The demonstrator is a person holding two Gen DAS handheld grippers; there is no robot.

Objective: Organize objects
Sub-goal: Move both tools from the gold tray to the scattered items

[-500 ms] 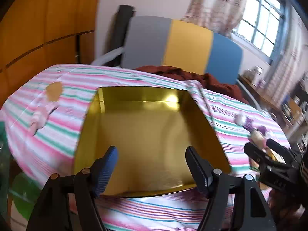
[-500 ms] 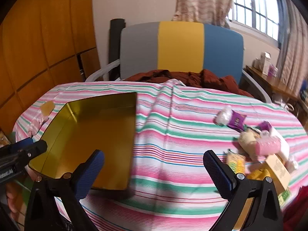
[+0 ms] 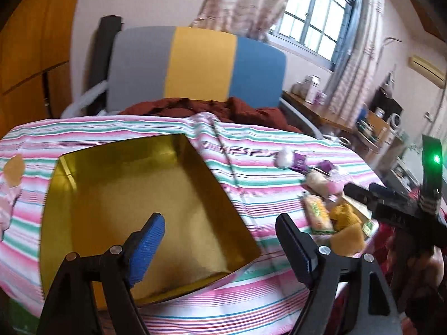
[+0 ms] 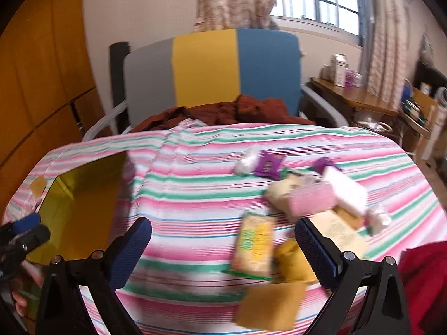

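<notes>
I'm holding my left claw [image 3: 220,231] wide open w/ nothing in it, over the near edge of the gold tray [image 3: 134,209]. My right claw [image 4: 223,237] is gaping too, empty, above the snack pile [image 4: 301,203] on the striped cloth [image 4: 195,173], right of the tray.

Tricolour chair [image 3: 195,67], curtained window [image 3: 315,16]

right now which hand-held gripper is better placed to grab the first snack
Right: the right hand-held gripper is open over the yellow-green snack packet, while the left hand-held gripper faces the gold tin.
</notes>
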